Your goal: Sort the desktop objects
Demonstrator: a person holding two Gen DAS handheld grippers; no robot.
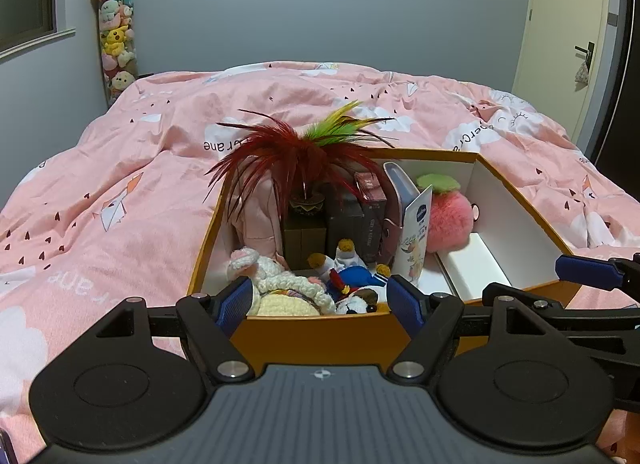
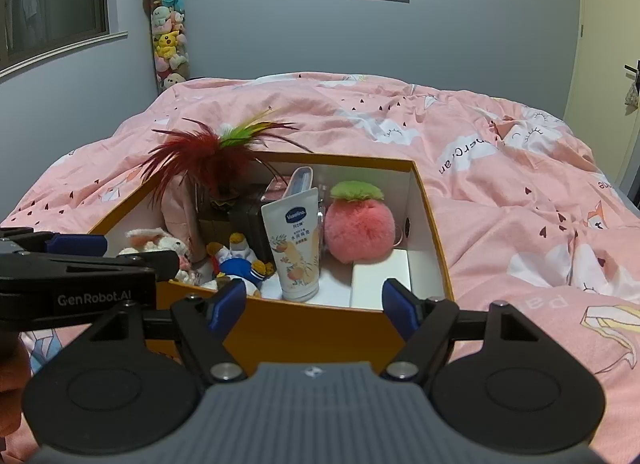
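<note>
Orange box (image 1: 320, 334) sits on the pink duvet (image 1: 120, 183), straight ahead of both grippers and packed with sorted things.

Left wrist view: left gripper (image 1: 320, 302) has its jaws spread wide, nothing between the pads – they hang over the box's near wall, blue pads (image 1: 234, 304) just above the rim. Between the jaws, inside the box: a crocheted bunny (image 1: 272, 276) toward the left pad and a blue-and-white duck doll (image 1: 356, 276) toward the right pad, both lying down. Beyond the jaws stands a red and green feather toy (image 1: 304, 143), upright at the box's far-left part, with dark boxes (image 1: 356, 215) beside it. A white lotion tube (image 1: 418, 236) stands past the right pad, cap down; a pink plush strawberry (image 1: 446, 219) leans behind it. A white inner block (image 1: 476, 268) lies right of the right pad. The right gripper's blue finger (image 1: 588, 272) pokes in from the right edge, over the box's right corner.

Right wrist view: right gripper (image 2: 314, 306) – jaws spread apart, empty, hovering at the near wall of the box (image 2: 312, 328). The tube (image 2: 296, 244) stands just beyond the gap, nearer the left pad, not touched. The strawberry (image 2: 360, 223) is farther in, ahead of the right pad. The duck doll (image 2: 240, 260) and bunny (image 2: 156, 242) lie left of the left pad. The feather toy (image 2: 216, 151) is at the far left. The left gripper (image 2: 76, 264) crosses in from the left edge, over the box's left corner.
</note>
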